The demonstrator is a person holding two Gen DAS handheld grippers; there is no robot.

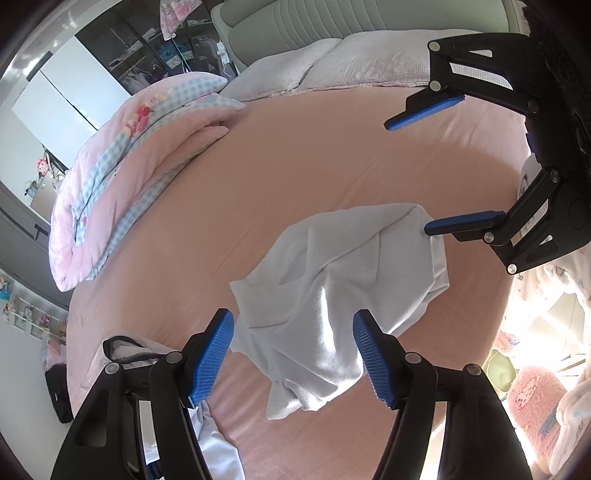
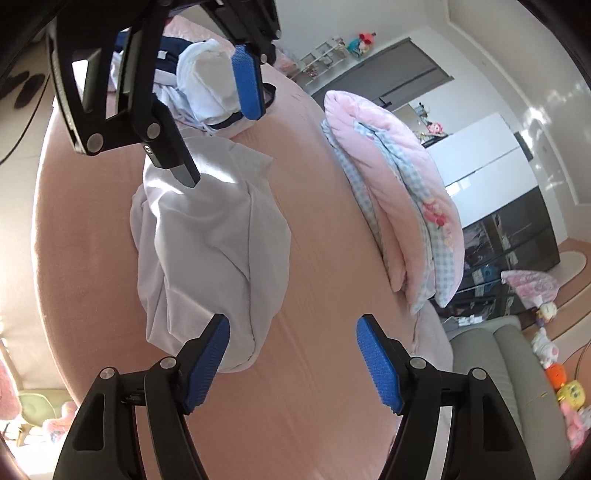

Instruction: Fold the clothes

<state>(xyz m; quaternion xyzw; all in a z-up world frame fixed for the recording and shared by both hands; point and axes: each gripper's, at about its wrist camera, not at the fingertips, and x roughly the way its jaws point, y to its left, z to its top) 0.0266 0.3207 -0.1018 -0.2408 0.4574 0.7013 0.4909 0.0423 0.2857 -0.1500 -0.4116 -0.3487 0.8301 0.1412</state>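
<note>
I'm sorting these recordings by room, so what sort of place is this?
Most likely a bedroom: a bed with a pink sheet, pillows at a padded headboard, and a folded quilt.

We note a bed with pink sheet [image 1: 332, 155], a folded pink quilt [image 1: 122, 177] at left, grey headboard [image 1: 295, 18] at top, dark glass-fronted cabinets [image 2: 517, 243] at right; sunlight lower right.

A crumpled garment [image 1: 332, 295] is laid mid-bed [image 1: 332, 155], a folded quilt [image 1: 140, 166] beside it, pillows [image 1: 332, 62] set at the headboard
</note>
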